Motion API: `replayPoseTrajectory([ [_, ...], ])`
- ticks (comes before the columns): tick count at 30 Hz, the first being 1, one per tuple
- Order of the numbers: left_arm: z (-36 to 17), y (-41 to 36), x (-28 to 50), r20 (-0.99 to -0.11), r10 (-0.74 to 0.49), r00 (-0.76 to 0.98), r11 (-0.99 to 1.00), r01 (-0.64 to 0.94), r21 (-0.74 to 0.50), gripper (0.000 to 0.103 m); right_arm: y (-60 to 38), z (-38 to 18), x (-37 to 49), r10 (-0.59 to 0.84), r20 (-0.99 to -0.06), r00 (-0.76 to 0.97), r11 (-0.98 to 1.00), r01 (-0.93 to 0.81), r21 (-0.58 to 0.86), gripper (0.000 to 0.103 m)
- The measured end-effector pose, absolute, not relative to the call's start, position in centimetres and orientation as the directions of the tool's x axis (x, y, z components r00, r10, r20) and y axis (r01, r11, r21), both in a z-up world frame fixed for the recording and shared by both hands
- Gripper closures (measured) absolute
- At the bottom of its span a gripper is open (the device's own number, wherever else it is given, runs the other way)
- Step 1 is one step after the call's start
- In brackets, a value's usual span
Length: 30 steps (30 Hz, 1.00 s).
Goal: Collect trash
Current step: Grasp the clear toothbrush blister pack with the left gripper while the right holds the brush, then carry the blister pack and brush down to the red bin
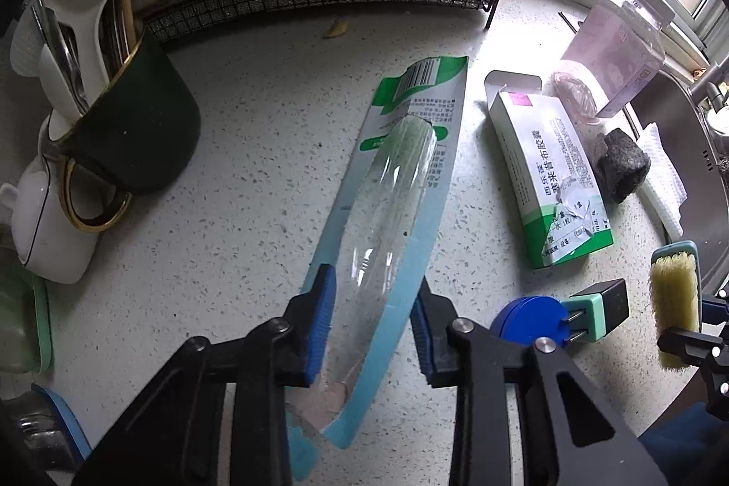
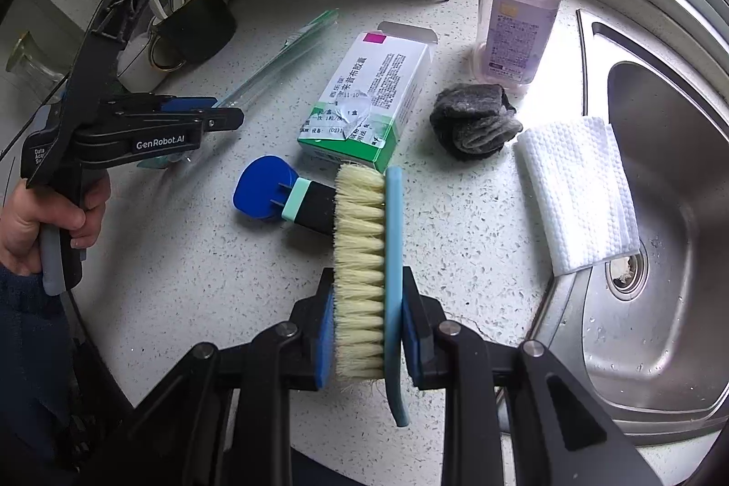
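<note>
Speckled countertop (image 1: 228, 190) at frame centre: left gripper (image 1: 371, 326) pinches light, flexible blister packaging (image 1: 396, 185) across its stiffer card edges, while right gripper (image 2: 367, 326) clamps a scrubbing brush (image 2: 369, 258).

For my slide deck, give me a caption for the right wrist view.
Right gripper clamps a scrub brush above the speckled counter, medicine box and sink beyond.

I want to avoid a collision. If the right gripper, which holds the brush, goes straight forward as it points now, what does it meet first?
Probably the black plug adapter beside the blue lid, then the medicine box. The brush in the right gripper leads; height above the counter is unclear.
</note>
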<state>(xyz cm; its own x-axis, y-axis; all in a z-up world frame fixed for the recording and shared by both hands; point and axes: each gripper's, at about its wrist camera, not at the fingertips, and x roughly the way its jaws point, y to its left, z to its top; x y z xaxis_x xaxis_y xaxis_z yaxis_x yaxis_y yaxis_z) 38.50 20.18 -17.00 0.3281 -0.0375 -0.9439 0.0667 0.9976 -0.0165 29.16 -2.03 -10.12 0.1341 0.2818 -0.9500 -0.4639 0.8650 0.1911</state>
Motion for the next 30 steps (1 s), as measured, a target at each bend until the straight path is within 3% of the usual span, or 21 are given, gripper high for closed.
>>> replayPoseTrajectory([
  [8,-15.4,19.3,34.6,-0.938,-0.069,0.339,0.997,-0.007,-0.076,0.096,-2.9,-9.4,28.4,0.314,-0.938,0.145,0.854,-0.474,0.213,0.080],
  [30,-8.0,7.9,12.5,-0.905,-0.099,0.414,0.984,-0.093,-0.151,0.096,-8.1,-6.1,17.3,0.426,-0.898,0.114,0.718,-0.646,0.259,0.080],
])
